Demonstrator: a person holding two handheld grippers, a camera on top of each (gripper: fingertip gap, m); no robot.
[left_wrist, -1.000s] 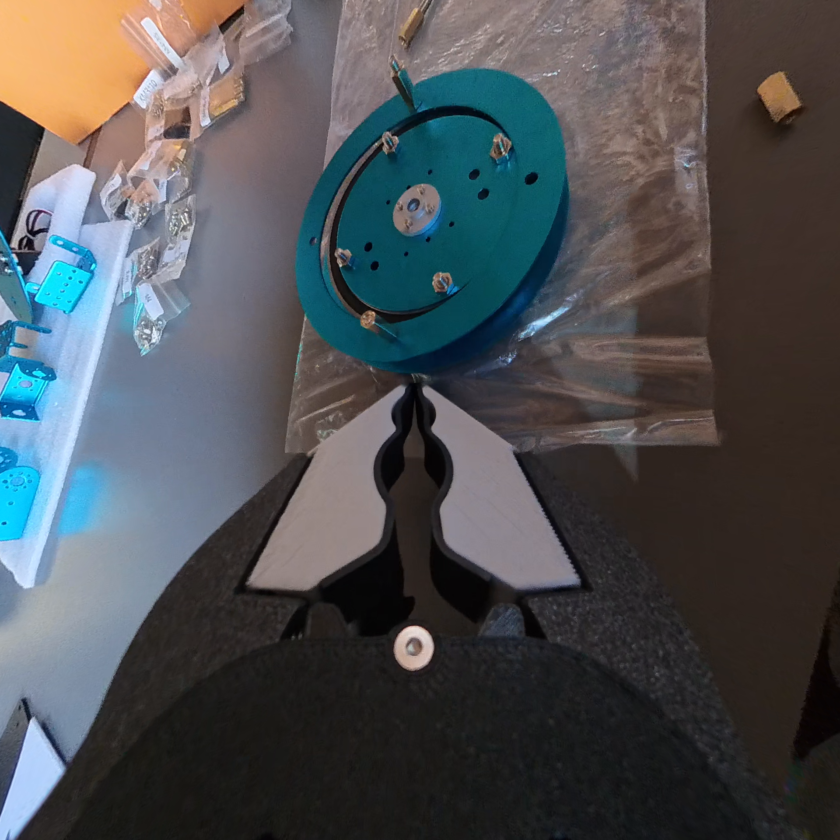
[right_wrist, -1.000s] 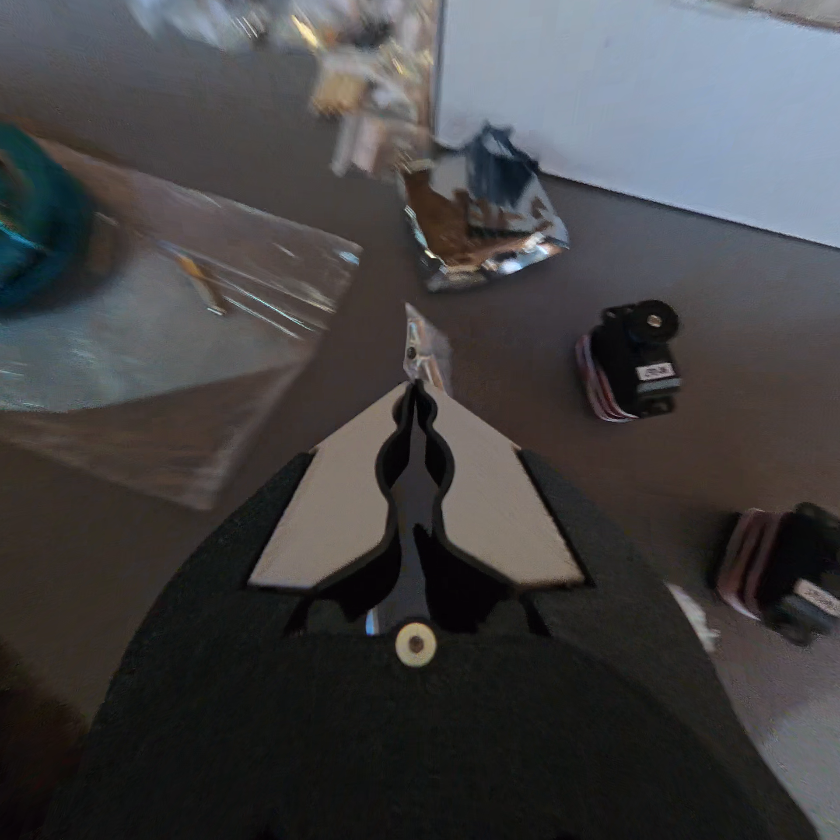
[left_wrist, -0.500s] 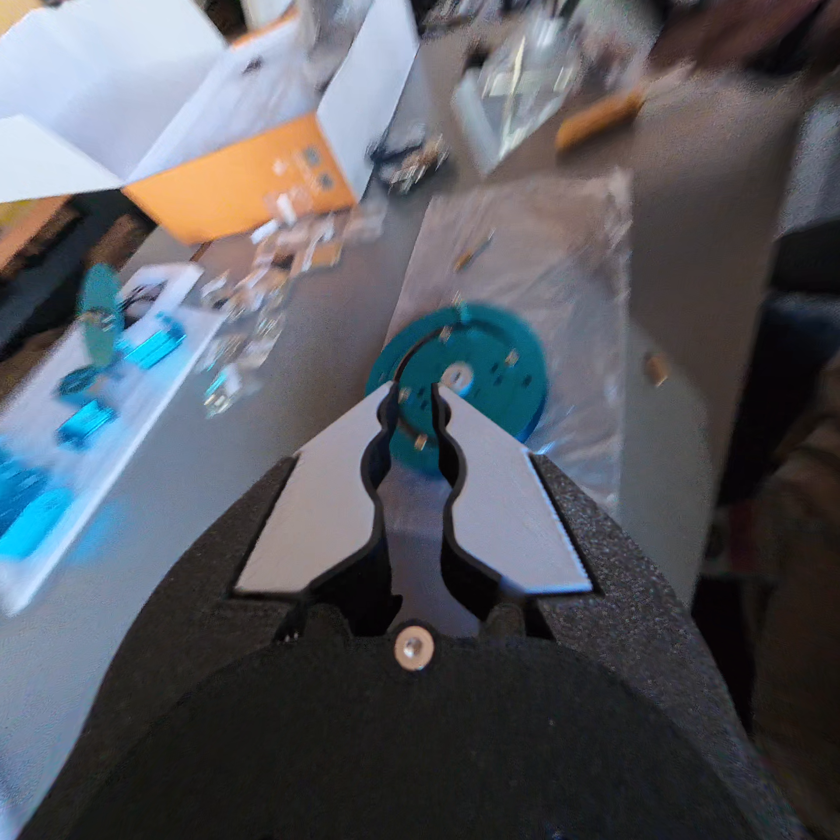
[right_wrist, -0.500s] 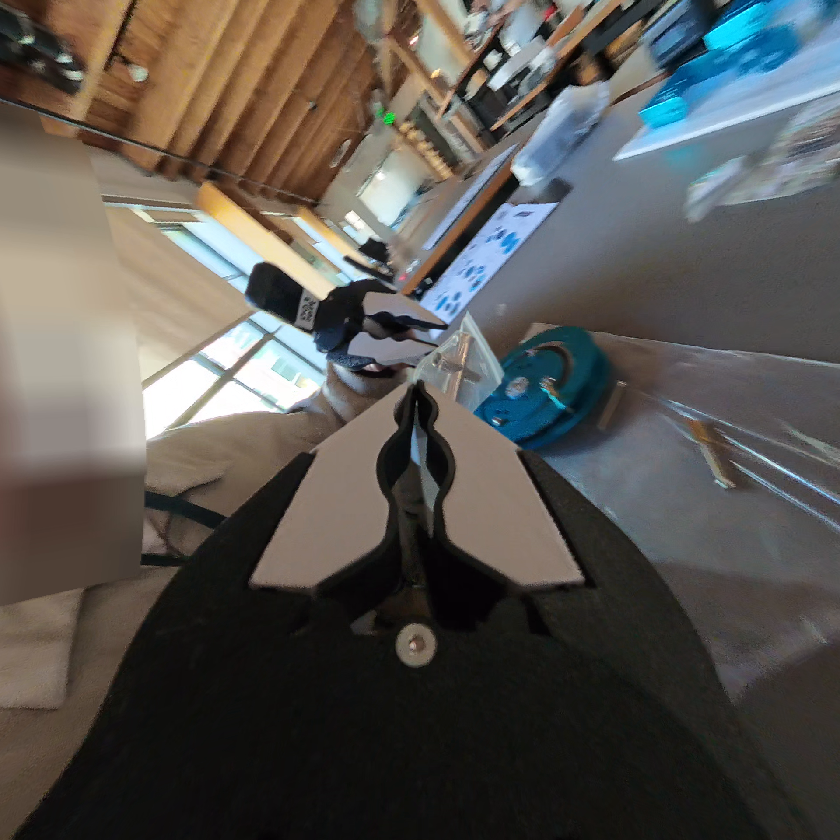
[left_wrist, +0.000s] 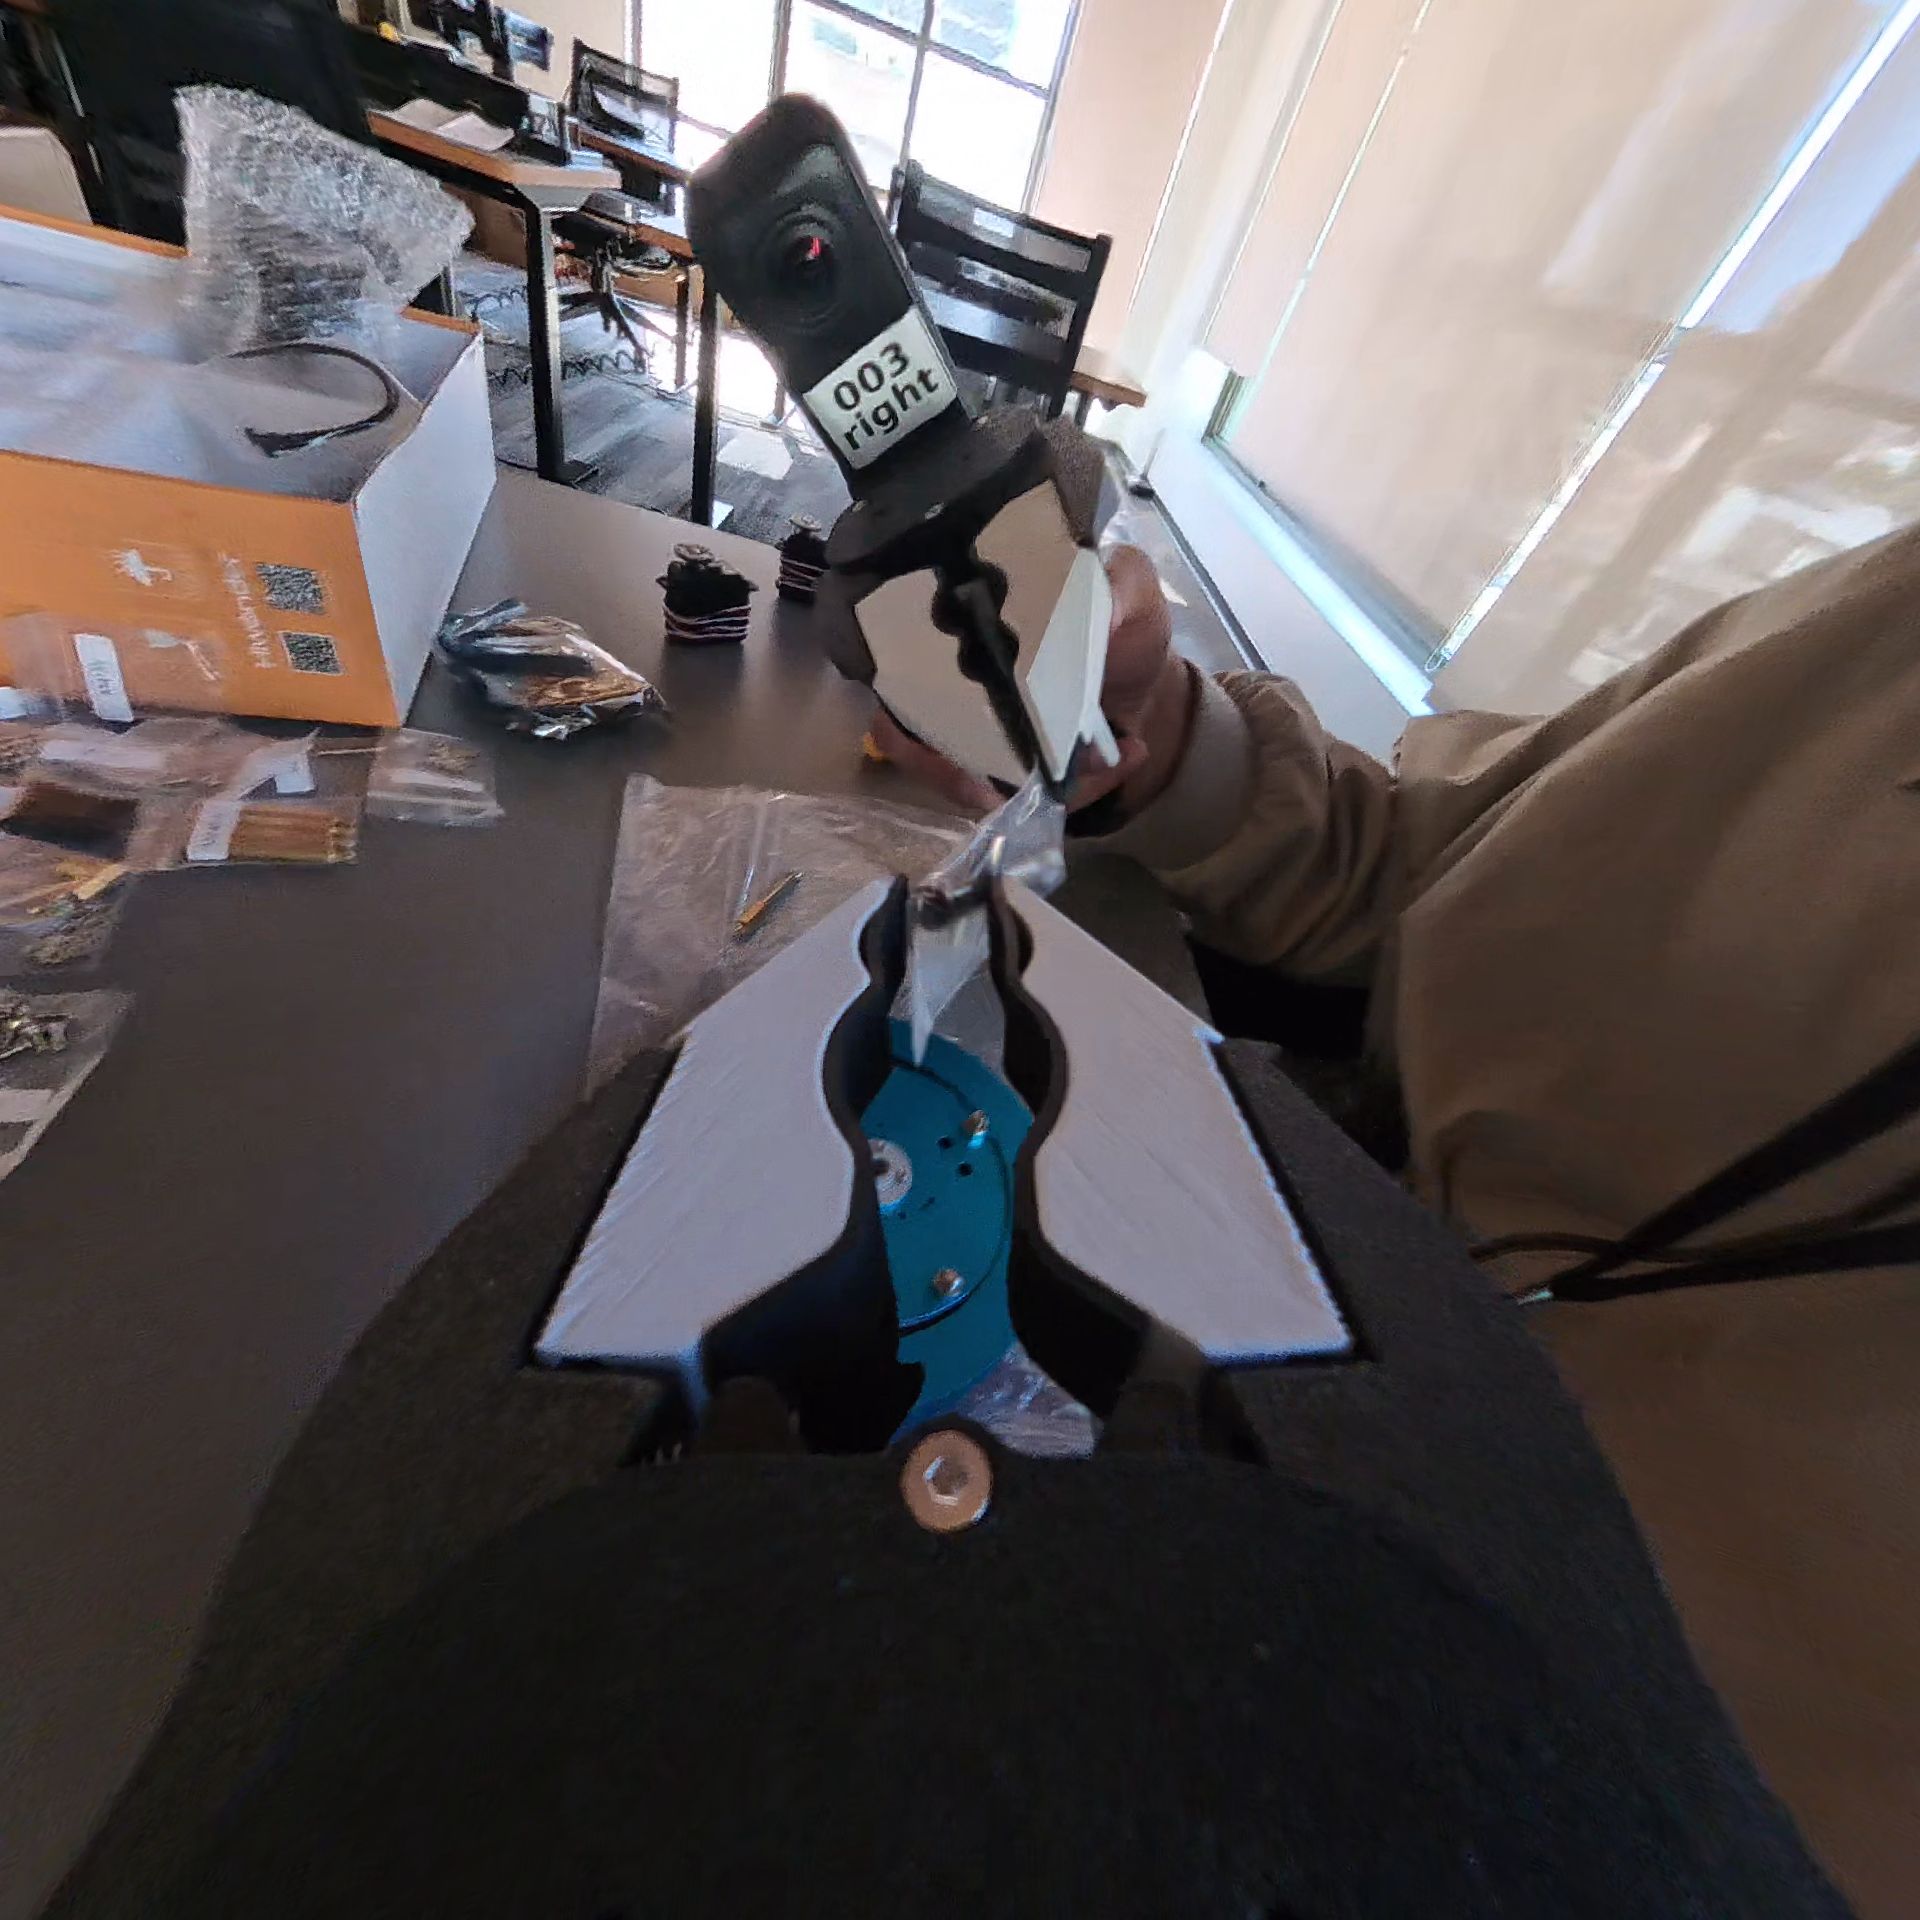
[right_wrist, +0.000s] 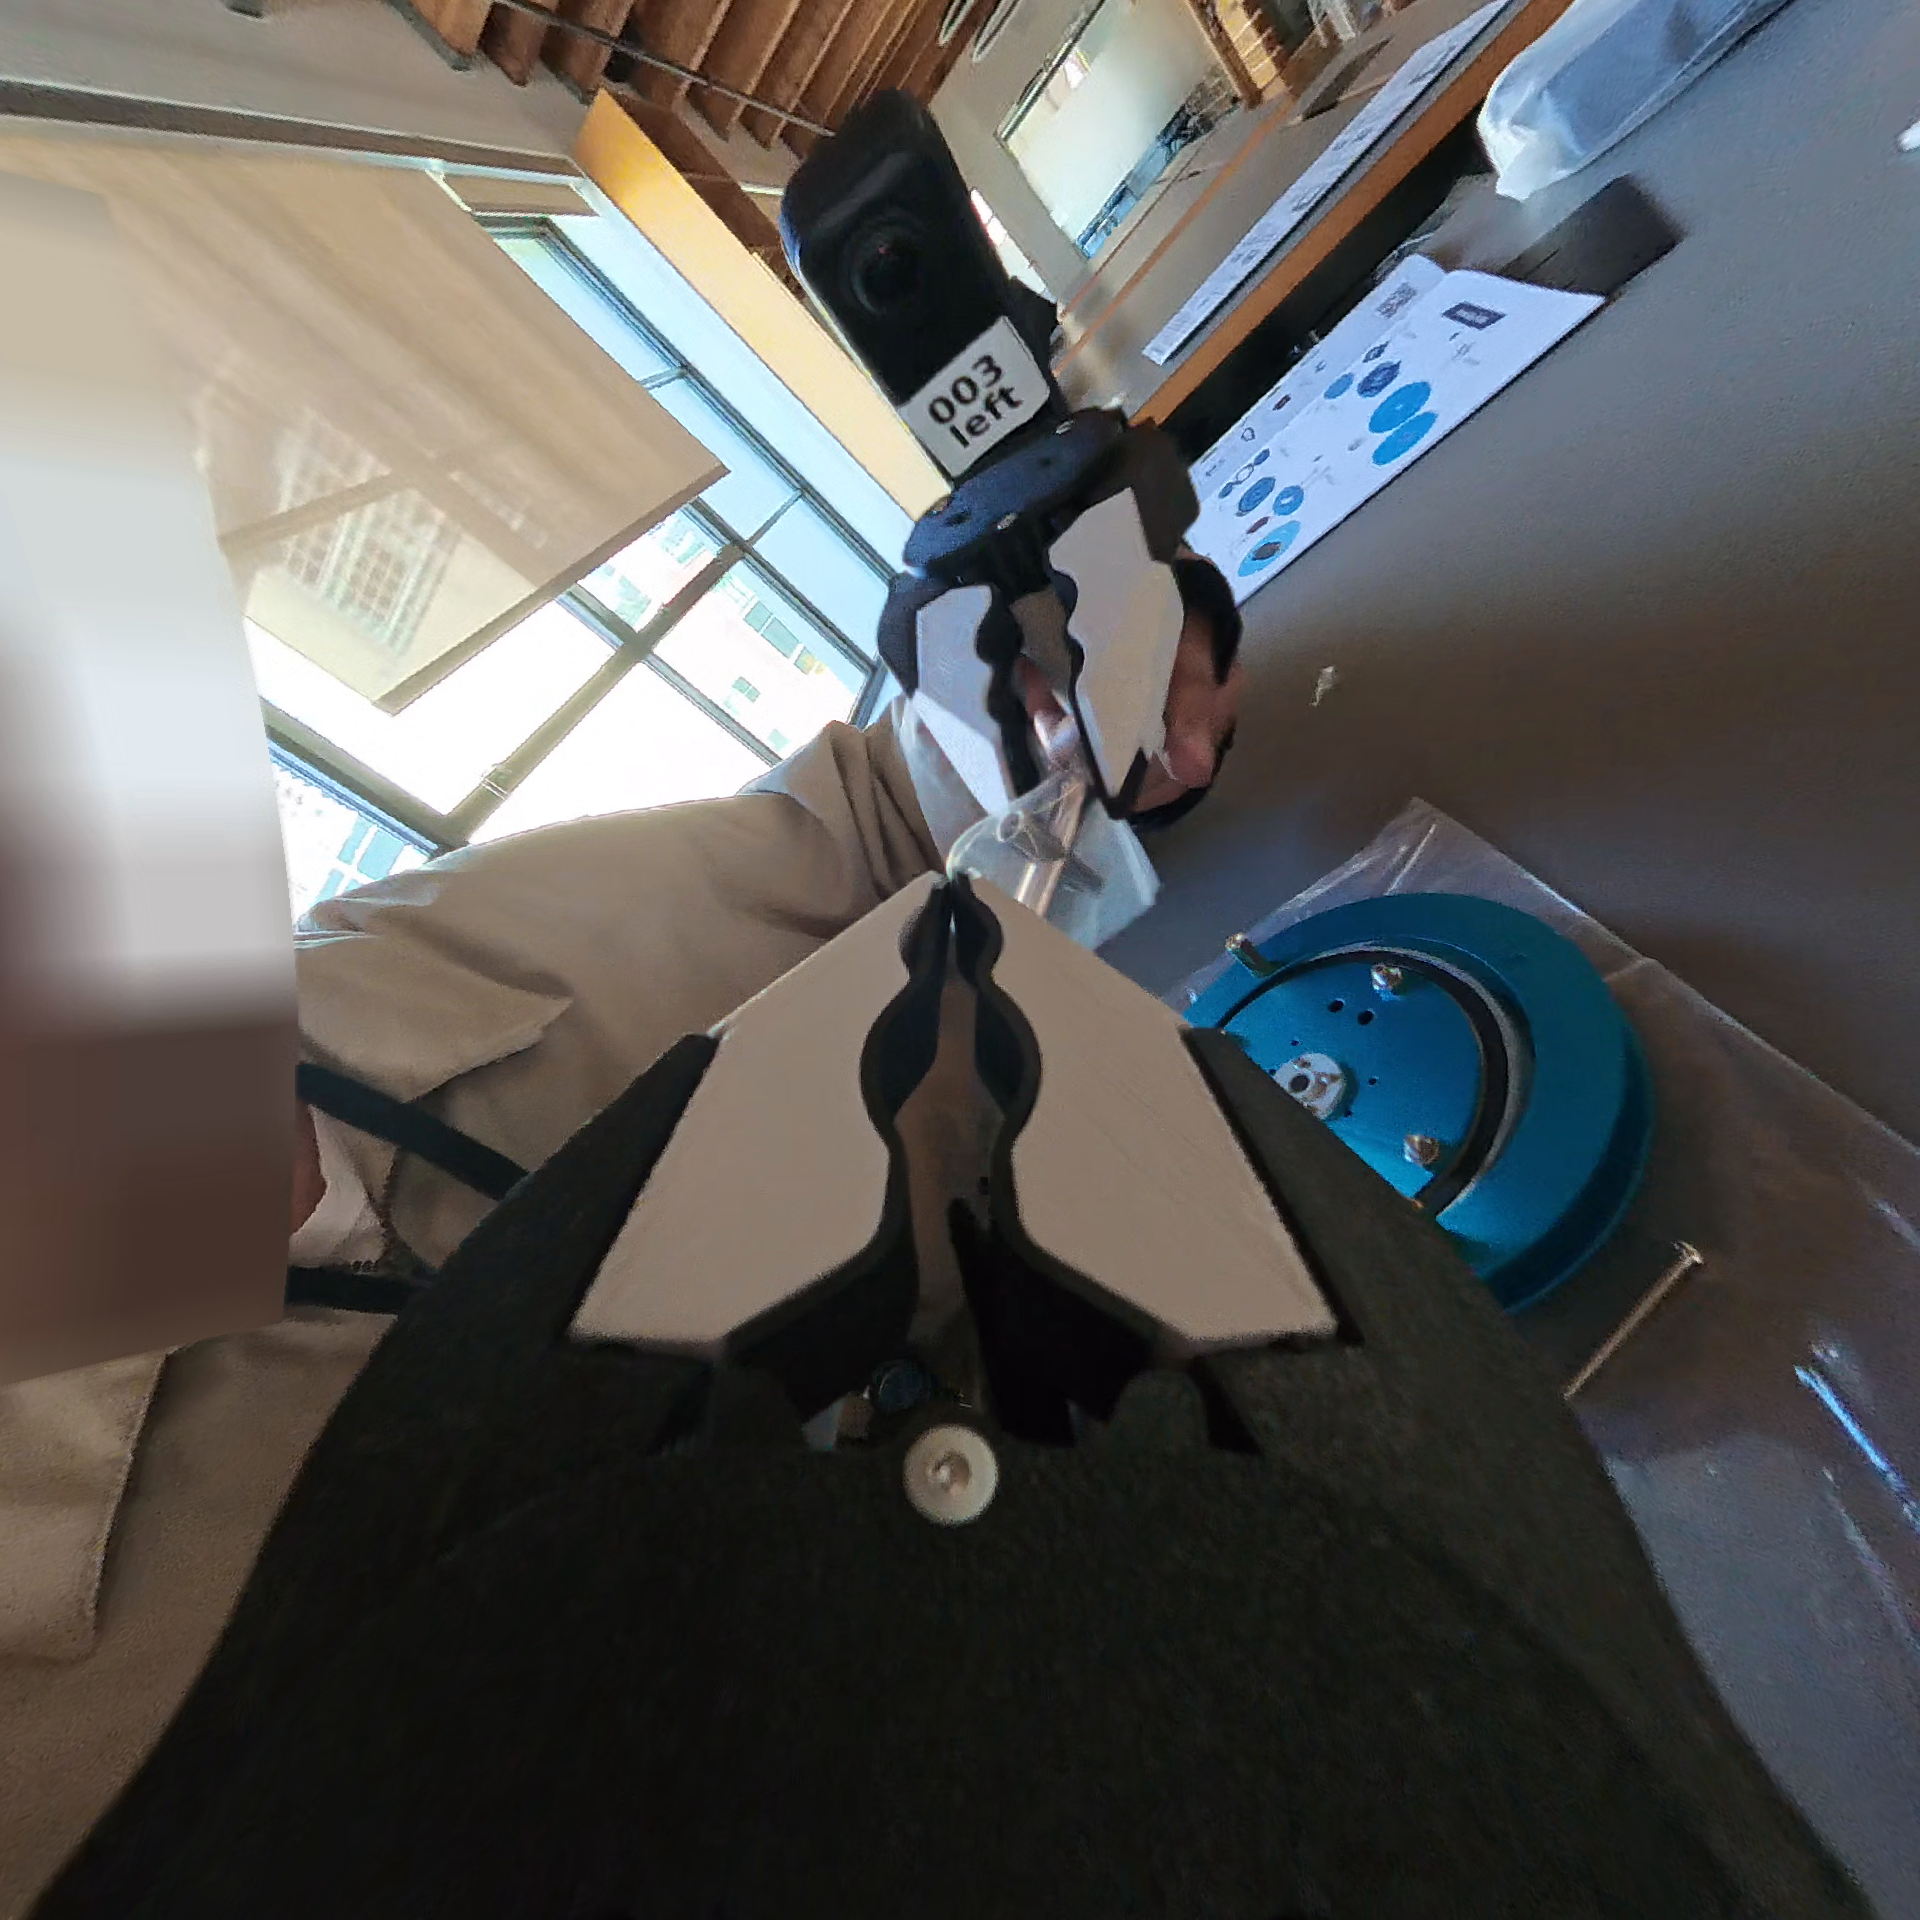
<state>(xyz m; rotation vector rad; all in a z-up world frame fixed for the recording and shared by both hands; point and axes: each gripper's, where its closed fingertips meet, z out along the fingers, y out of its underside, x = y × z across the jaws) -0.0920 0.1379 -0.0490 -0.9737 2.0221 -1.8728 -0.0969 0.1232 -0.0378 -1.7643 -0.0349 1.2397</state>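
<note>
My right gripper (right_wrist: 951, 883) is shut on a small clear bag of screws (right_wrist: 1023, 831) and holds it in the air. It also shows in the left wrist view (left_wrist: 1055, 774), held by a hand. My left gripper (left_wrist: 945, 894) faces it, a little open, with the bag's (left_wrist: 971, 868) free end between its fingertips. In the right wrist view the left gripper (right_wrist: 1070, 784) shows its fingers apart around the bag. Below both lies a teal metal disc (right_wrist: 1507, 1091) with bolts and a silver hub, on a clear plastic sheet (right_wrist: 1766, 1195). The disc (left_wrist: 935, 1195) shows through the left fingers' gap.
An orange and white box (left_wrist: 208, 592), several small hardware bags (left_wrist: 260, 810), a foil bag (left_wrist: 551, 675) and two black servos (left_wrist: 707, 603) lie on the dark table. A long screw (right_wrist: 1631, 1320) lies by the disc. A person's beige sleeve (left_wrist: 1558, 883) fills the right side.
Both grippers have risen from the table and turned to face each other. The right one brought the bag up to the left fingertips. The left gripper, shut a second ago, has opened.
</note>
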